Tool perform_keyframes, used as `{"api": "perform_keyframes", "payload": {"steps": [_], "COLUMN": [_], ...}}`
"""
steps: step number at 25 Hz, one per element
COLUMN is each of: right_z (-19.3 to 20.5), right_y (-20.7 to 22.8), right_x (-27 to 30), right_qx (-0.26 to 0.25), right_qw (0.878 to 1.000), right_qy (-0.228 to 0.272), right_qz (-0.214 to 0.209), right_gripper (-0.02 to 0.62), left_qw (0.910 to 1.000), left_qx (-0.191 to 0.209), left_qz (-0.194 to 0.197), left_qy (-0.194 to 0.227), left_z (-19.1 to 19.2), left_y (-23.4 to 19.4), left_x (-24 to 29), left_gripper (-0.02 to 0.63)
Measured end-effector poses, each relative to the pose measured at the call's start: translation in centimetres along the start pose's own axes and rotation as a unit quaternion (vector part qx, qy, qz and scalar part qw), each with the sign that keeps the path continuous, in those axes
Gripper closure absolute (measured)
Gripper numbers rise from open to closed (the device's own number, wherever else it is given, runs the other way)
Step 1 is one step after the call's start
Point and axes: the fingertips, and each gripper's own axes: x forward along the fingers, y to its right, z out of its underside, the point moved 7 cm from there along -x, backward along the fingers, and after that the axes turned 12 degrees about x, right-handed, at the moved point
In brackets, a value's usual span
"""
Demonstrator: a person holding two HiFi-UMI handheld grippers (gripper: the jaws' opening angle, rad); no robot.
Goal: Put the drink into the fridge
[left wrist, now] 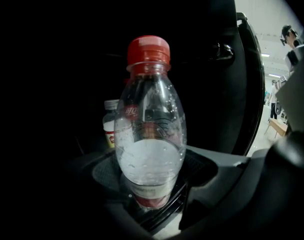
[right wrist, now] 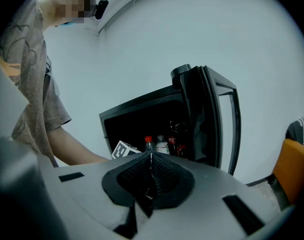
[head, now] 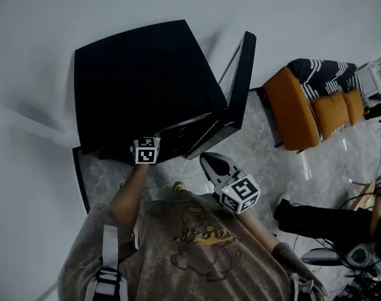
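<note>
The drink is a clear bottle (left wrist: 150,134) with a red cap, upright inside the dark fridge (head: 140,80). My left gripper (left wrist: 150,186) is shut on the bottle's lower part, one pad on each side. In the head view only its marker cube (head: 146,150) shows at the fridge opening; the jaws are hidden inside. The right gripper view shows the red-capped bottle (right wrist: 148,145) just past that cube. My right gripper (right wrist: 150,176) is shut and empty, held back from the fridge (head: 210,163). The fridge door (head: 240,86) stands open to the right.
Other bottles stand in the fridge: a white-capped one (left wrist: 110,124) behind the drink and dark cola bottles (right wrist: 173,145). An orange sofa (head: 303,105) is at the right, and a person's dark legs (head: 316,219) stretch over the grey floor.
</note>
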Motion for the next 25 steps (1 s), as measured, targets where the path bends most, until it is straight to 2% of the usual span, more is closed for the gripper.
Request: {"api": "perform_keyframes", "payload": {"steps": [8, 11, 15, 25], "right_z": [0.2, 0.1, 0.4, 0.6], "right_y": [0.0, -0.2, -0.2, -0.9], "right_x": [-0.2, -0.2, -0.2, -0.2], "right_qx": [0.000, 0.000, -0.001, -0.004], "right_qw": [1.000, 1.000, 1.000, 1.000], "right_qy": [-0.001, -0.001, -0.004, -0.003], "right_qz": [0.005, 0.004, 0.003, -0.005], "right_gripper": [0.575, 0.575, 0.574, 0.575], "left_qw": [0.9999, 0.9996, 0.9999, 0.9996], "left_qx": [0.008, -0.001, 0.009, 0.002], "left_qz": [-0.001, 0.002, 0.006, -0.014], "left_qy": [-0.008, -0.028, 0.012, 0.025], "left_z": [0.6, 1.9, -1.6, -1.8], "left_y": [-0.1, -0.2, -0.3, -0.8], "left_x": [0.7, 1.0, -0.2, -2.0], "left_gripper": [0.284, 0.281, 0.237, 0.225]}}
